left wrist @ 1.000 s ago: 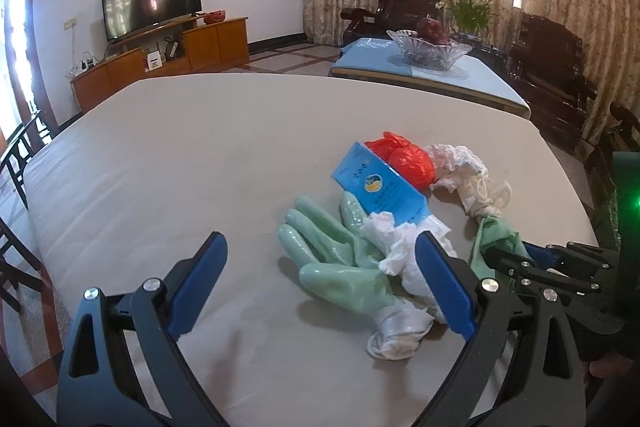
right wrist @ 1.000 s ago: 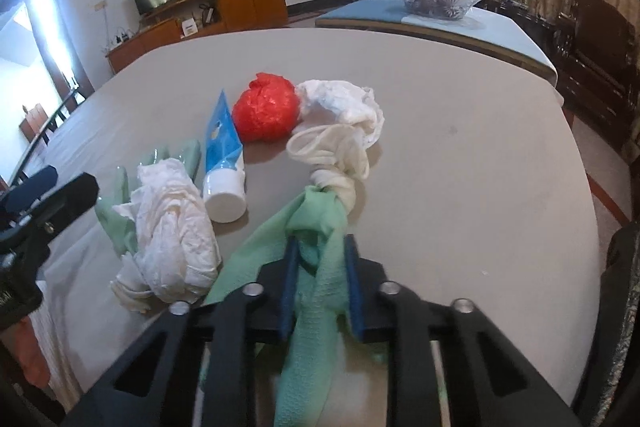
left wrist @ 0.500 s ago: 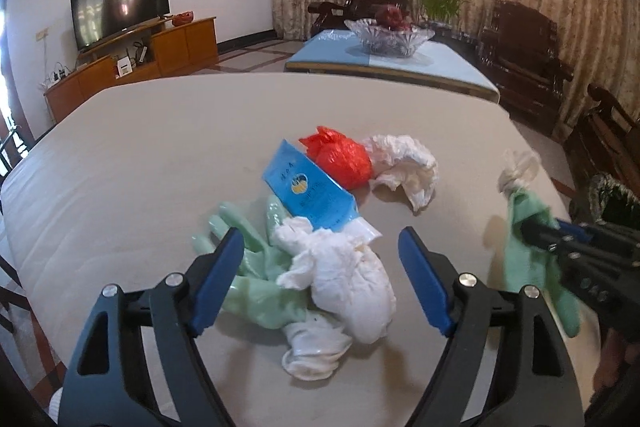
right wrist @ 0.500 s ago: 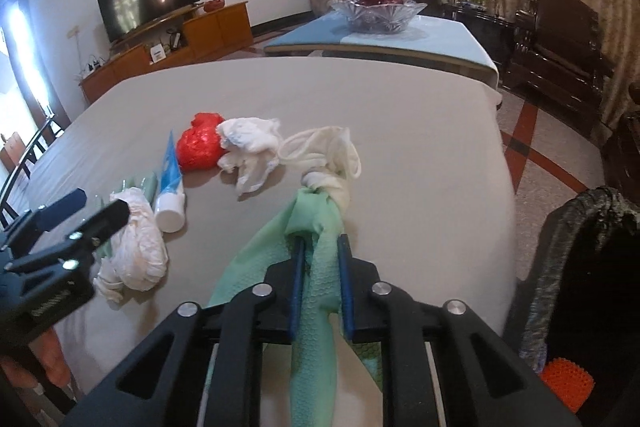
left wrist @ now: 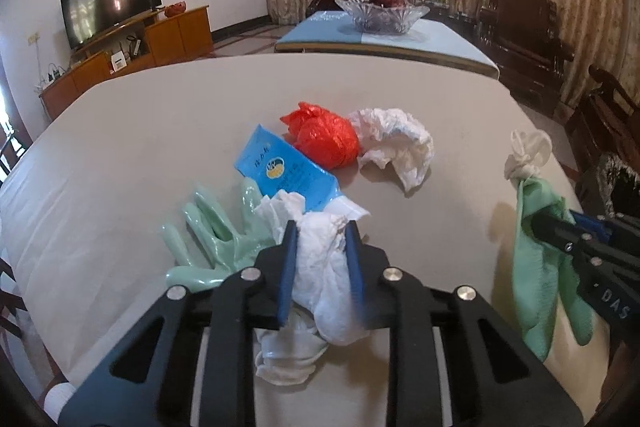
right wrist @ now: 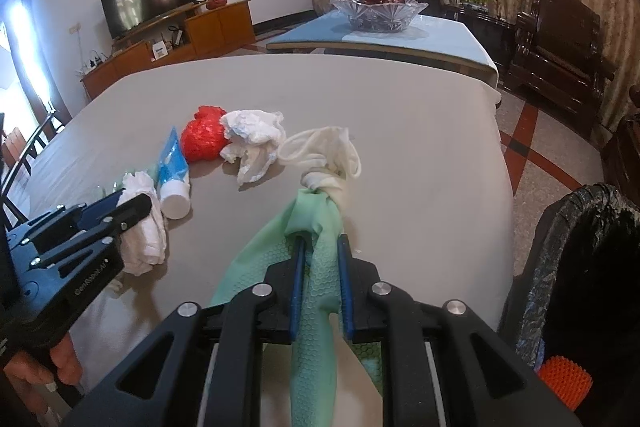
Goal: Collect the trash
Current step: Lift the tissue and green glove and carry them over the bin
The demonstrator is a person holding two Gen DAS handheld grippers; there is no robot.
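My left gripper (left wrist: 320, 233) is shut on a crumpled white tissue wad (left wrist: 326, 279) near the table's front edge. A green rubber glove (left wrist: 212, 239) lies flat just left of it. My right gripper (right wrist: 320, 247) is shut on a second green glove (right wrist: 316, 283) with a knotted white cuff (right wrist: 324, 155), held above the table near its right edge. On the table lie a blue tube (left wrist: 284, 171), a red plastic bag (left wrist: 324, 135) and a crumpled white paper (left wrist: 396, 139). A black-lined trash bin (right wrist: 580, 267) stands at the right, beside the table.
The beige table (left wrist: 140, 131) spreads far to the left and back. An orange spiky thing (right wrist: 564, 383) lies inside the bin. Behind stand a blue-topped table with a glass fruit bowl (left wrist: 380, 15), dark wooden chairs (right wrist: 556, 39) and a TV cabinet (left wrist: 132, 55).
My left gripper closed from wide open onto the white tissue wad. My right gripper carried the green glove to the right, toward the bin, which has come further into view.
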